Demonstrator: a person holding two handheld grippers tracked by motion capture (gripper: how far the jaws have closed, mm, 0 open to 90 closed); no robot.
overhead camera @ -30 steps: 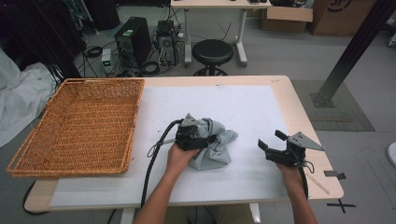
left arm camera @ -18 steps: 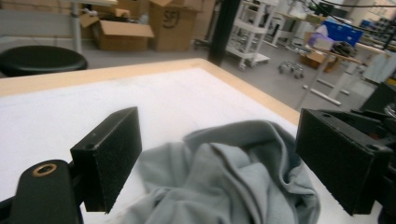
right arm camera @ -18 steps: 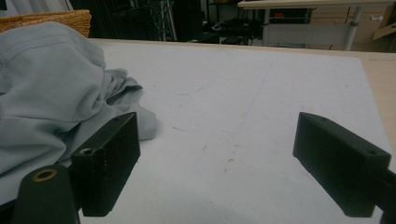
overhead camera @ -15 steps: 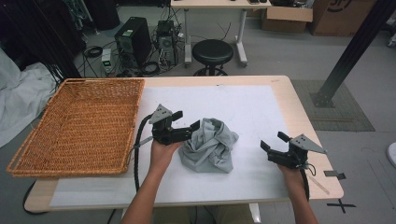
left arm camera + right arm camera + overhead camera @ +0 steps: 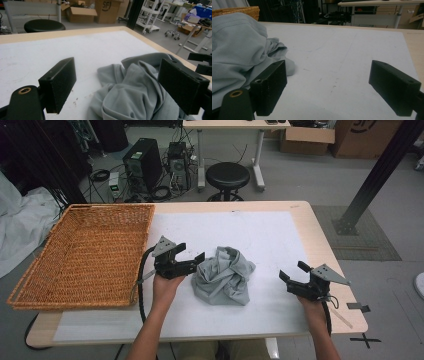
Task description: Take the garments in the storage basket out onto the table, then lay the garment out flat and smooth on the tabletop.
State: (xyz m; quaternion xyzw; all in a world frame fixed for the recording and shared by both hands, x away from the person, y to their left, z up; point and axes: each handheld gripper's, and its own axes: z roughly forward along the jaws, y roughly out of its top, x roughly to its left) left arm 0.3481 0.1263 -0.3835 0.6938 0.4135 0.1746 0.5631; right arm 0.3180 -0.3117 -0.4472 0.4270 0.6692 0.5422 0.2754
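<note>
A crumpled grey shirt (image 5: 222, 281) lies mid-desk (image 5: 260, 235) on the white mat, right of the wicker basket (image 5: 85, 255). The left gripper (image 5: 187, 256) sits just beside its left edge, jaws having just opened wide, nothing between them. The right gripper (image 5: 292, 270), well apart to the right, is also spread and seemingly empty.

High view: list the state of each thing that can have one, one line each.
Grey shirt: crumpled in a heap on the white table cover, held by neither tool.
Wicker basket: empty, upright.
Left tool: jaws just opened, nothing between them.
Right tool: open, empty.
</note>
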